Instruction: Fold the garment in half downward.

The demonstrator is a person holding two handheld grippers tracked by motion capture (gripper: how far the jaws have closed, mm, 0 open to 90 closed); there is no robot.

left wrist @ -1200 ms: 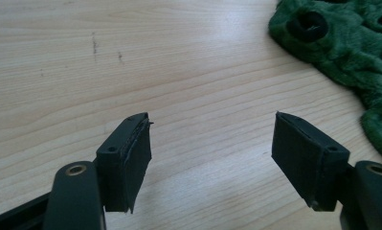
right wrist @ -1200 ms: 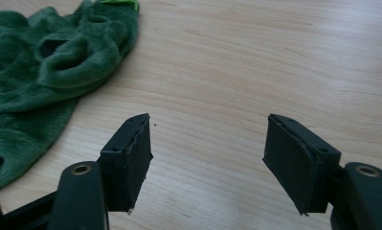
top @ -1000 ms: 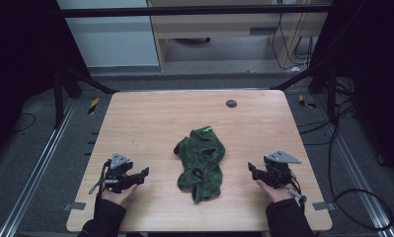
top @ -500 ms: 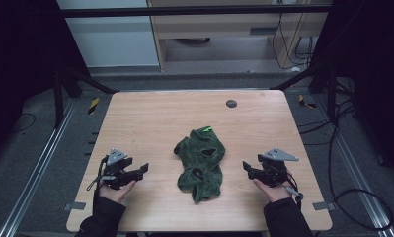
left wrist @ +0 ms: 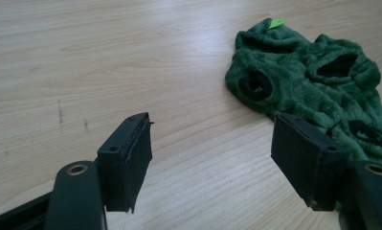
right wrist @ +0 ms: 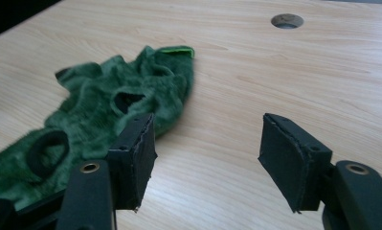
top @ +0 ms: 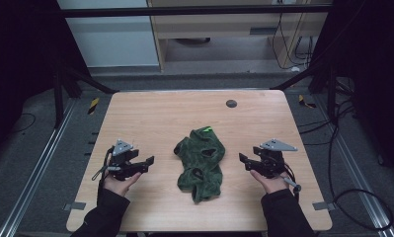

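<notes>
High view: a crumpled green fleece garment [top: 201, 162] lies near the middle of the wooden table [top: 165, 113], a little toward the person's side, with a small bright green tag [top: 207, 130] at its far end. The left gripper [top: 146, 162] sits in the person's left hand [top: 116, 183] to the left of the garment, and the right gripper [top: 243, 160] sits in the right hand [top: 268, 181] to its right. Both point inward at the garment and are apart from it, with bare wood between. A small round hole [top: 231, 103] shows in the table farther back.

In the left gripper view the jaws stand wide apart with nothing between them but tabletop; the garment [left wrist: 318, 91] lies ahead and beside the right-hand jaw, its dark openings showing.

In the right gripper view the jaws are wide too and hold nothing, though they have just been closing a little. The garment [right wrist: 107, 115] lies beside the left-hand jaw.
</notes>
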